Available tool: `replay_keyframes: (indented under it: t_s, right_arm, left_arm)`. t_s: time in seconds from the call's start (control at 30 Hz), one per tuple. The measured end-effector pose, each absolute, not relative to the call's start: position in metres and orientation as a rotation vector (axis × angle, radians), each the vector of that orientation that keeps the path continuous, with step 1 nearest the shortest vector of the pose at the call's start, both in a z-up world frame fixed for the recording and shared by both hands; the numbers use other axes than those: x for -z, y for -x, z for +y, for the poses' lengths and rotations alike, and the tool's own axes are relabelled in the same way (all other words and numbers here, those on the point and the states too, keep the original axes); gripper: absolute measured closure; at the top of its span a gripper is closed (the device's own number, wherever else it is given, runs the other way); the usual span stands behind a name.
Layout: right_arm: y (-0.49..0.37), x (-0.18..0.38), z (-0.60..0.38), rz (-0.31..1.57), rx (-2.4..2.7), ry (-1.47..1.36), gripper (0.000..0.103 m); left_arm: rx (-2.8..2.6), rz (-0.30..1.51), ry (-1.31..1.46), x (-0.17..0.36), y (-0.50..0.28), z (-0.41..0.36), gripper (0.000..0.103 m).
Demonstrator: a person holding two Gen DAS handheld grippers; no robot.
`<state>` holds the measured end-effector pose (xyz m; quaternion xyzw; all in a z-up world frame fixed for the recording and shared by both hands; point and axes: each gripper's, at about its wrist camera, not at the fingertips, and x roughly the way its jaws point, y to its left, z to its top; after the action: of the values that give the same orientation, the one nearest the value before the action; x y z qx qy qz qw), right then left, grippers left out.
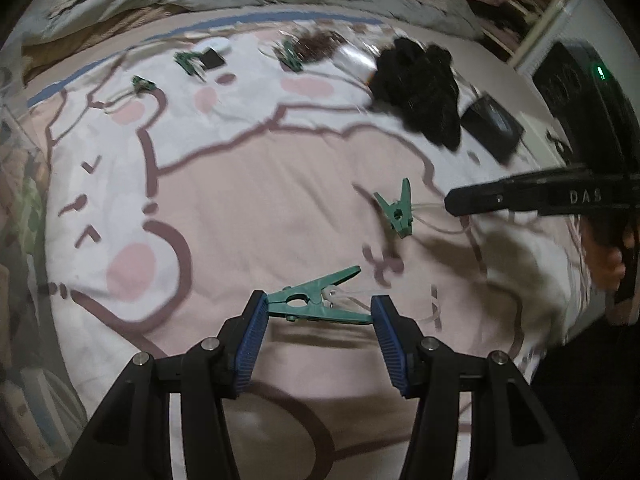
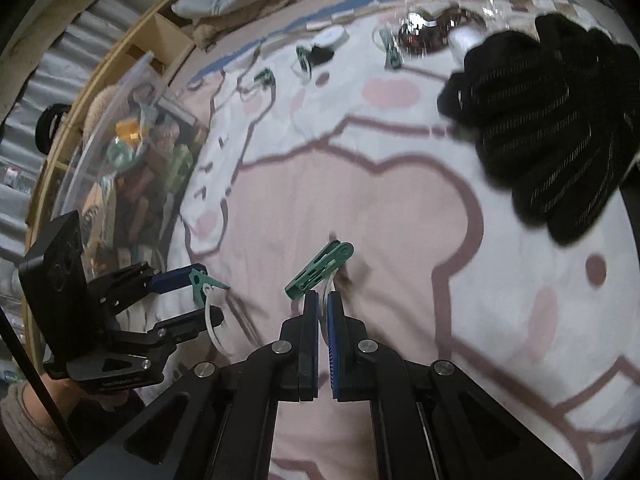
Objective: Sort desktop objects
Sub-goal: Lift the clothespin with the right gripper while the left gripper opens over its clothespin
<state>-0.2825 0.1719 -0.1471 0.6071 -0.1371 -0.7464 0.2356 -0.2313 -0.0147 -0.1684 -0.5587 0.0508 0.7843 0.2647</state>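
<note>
In the left wrist view my left gripper [image 1: 318,310] is shut on a green clothes peg [image 1: 312,300], which lies crosswise between the blue pads above the bedspread [image 1: 240,208]. In the right wrist view my right gripper [image 2: 323,300] is shut on the clear loop of a second green peg [image 2: 320,270]. That peg [image 1: 398,210] dangles off the right gripper's tip [image 1: 450,202]. The left gripper [image 2: 212,292] with its peg [image 2: 199,282] shows at the left of the right wrist view. Three more green pegs [image 1: 142,84] [image 1: 190,62] [image 1: 290,56] lie at the far side.
A black knitted glove [image 1: 420,88] [image 2: 548,120] lies at the far right, with a black box [image 1: 492,126] beside it. A clear bag of dark things [image 2: 432,32] sits beyond the pegs. A clear plastic bin [image 2: 120,140] full of odds stands off the bed's left edge.
</note>
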Motion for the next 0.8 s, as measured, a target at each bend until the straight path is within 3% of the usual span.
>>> replay_keyframes:
  t_s: [0.37,0.43,0.47,0.5,0.8]
  right_arm:
    - [0.249,0.163,0.178,-0.302,2.074,-1.745,0.098]
    - [0.245,0.161,0.177,-0.279,2.087,-1.746,0.098]
    - [0.243,0.158,0.177,-0.268,2.094,-1.737,0.098]
    - [0.243,0.156,0.177,-0.259,2.102,-1.73,0.098]
    - [0.25,0.143,0.181,-0.199,2.184,-1.661,0.098]
  left_arm:
    - [-2.054,0.169,1.489,0.191,0.218,-0.032,0.05]
    - [-2.08,0.196,1.499,0.192,0.218,-0.032,0.044]
    - [-2.09,0.22,1.504,0.192,0.218,-0.031,0.034]
    - [-2.091,0.225,1.501,0.192,0.217,-0.032,0.03]
    - [-2.114,0.269,1.427,0.182,0.208,-0.032,0.027]
